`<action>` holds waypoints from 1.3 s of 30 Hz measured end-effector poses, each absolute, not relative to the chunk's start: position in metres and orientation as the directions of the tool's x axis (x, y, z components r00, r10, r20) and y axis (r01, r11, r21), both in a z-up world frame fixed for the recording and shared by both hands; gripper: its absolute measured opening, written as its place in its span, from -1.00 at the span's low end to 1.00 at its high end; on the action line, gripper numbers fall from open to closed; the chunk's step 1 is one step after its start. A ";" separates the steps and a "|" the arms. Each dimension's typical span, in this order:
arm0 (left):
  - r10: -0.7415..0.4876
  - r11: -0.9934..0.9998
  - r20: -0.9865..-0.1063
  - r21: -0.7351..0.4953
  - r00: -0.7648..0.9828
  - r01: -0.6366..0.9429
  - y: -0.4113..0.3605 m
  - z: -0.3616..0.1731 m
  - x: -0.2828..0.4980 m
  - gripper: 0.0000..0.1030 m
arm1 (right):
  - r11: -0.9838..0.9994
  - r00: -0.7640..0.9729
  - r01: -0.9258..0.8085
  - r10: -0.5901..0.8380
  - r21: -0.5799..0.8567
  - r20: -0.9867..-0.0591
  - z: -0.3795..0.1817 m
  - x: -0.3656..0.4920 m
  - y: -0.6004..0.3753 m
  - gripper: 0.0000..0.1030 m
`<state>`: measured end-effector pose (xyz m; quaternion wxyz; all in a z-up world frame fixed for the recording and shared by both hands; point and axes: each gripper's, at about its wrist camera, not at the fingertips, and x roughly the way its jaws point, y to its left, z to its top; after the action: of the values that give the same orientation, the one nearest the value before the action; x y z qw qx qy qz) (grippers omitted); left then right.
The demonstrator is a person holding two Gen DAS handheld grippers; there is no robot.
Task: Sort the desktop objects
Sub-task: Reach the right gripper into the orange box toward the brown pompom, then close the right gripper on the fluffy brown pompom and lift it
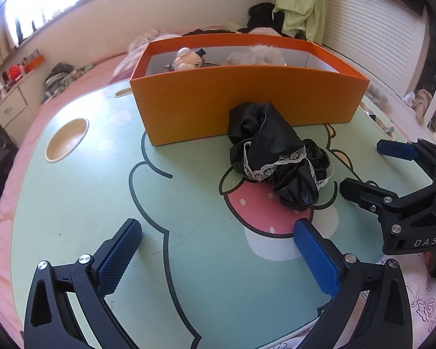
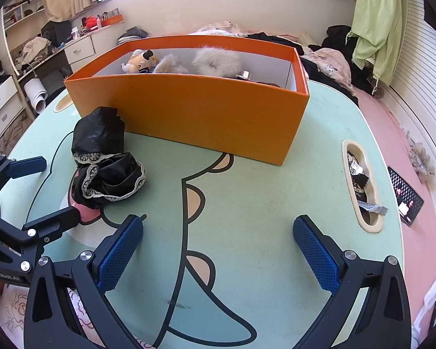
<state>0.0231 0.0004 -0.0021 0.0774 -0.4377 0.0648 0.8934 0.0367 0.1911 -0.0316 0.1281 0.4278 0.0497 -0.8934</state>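
Observation:
A crumpled black satin cloth with white lace trim (image 1: 276, 160) (image 2: 104, 168) lies on the green cartoon table (image 1: 87, 203) (image 2: 261, 180), touching the front wall of an orange box (image 1: 247, 99) (image 2: 203, 110). The box holds a plush toy (image 1: 187, 58) (image 2: 139, 59) and pale furry items (image 1: 261, 53) (image 2: 215, 61). My left gripper (image 1: 216, 226) (image 2: 59, 187) is open and empty, just short of the cloth. My right gripper (image 2: 218, 222) (image 1: 360, 167) is also open and empty, to the right of the cloth.
The table stands on a pink bed. It has a round cup recess (image 1: 66, 139) at the left and a long slot (image 2: 362, 183) with wrappers at the right. A phone (image 2: 405, 196) lies on the bed beyond the table's right edge.

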 end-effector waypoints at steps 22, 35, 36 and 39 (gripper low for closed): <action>0.088 -0.979 -0.785 0.045 -0.613 -0.199 0.002 0.000 0.032 1.00 | -0.923 -0.477 0.295 -0.366 0.247 -0.799 0.044 -0.087 0.131 0.02; 0.089 -0.979 -0.784 0.045 -0.614 -0.200 0.003 0.001 0.032 1.00 | -0.916 -0.621 0.350 -0.383 0.195 -0.684 0.064 -0.043 0.140 -0.54; 0.089 -0.979 -0.784 0.045 -0.614 -0.200 0.002 0.001 0.032 1.00 | -0.905 -0.642 0.375 -0.409 0.200 -0.648 0.071 -0.022 0.147 -0.54; 0.090 -0.979 -0.784 0.045 -0.614 -0.201 0.001 0.001 0.032 1.00 | -0.899 -0.672 0.403 -0.417 0.170 -0.612 0.071 0.014 0.160 -0.54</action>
<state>0.0315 0.0010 0.0006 0.0811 -0.4316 0.0640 0.8961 0.0138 0.1600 0.0707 0.2244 0.3372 -0.0104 -0.9142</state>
